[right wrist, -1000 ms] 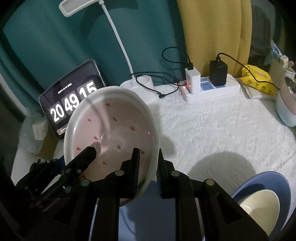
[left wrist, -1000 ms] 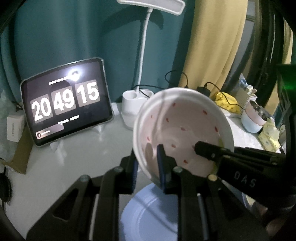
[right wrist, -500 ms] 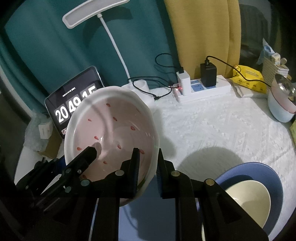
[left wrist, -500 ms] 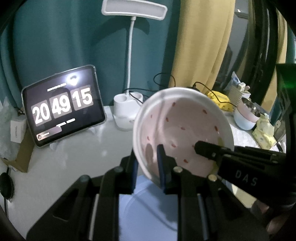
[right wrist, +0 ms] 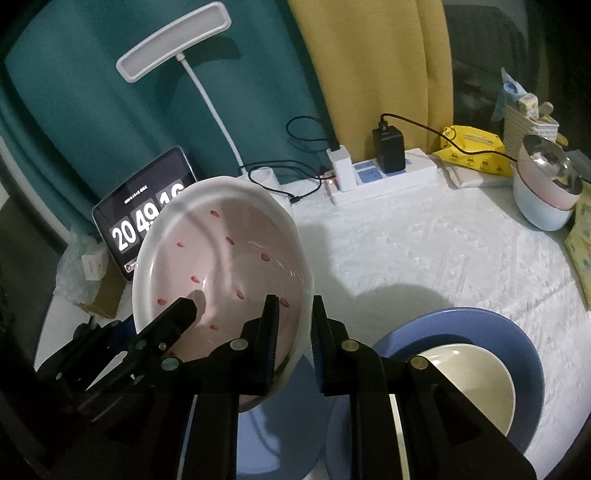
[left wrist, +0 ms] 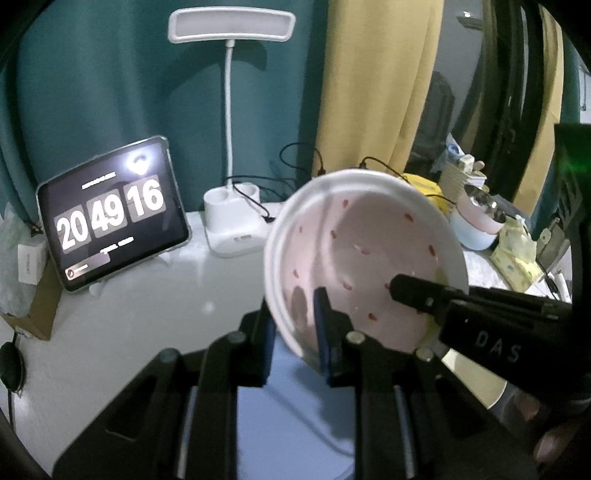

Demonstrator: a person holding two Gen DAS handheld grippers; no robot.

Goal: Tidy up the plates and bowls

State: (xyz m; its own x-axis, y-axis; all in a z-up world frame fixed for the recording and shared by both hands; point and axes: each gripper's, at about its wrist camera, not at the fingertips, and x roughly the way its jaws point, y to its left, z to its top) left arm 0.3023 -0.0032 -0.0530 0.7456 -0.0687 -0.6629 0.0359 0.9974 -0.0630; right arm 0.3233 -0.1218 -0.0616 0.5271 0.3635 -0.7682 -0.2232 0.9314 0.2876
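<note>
Cream bowl in blue plate: right view only

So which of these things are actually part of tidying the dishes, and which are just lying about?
Part of the job:
- pink spotted bowl, gripped by left gripper and right gripper
- cream bowl
- blue plate

Just lying about:
- tablet clock
- desk lamp
- power strip
- yellow packet

White bowl pink inside with red flecks; blue plate; cream bowl
</note>
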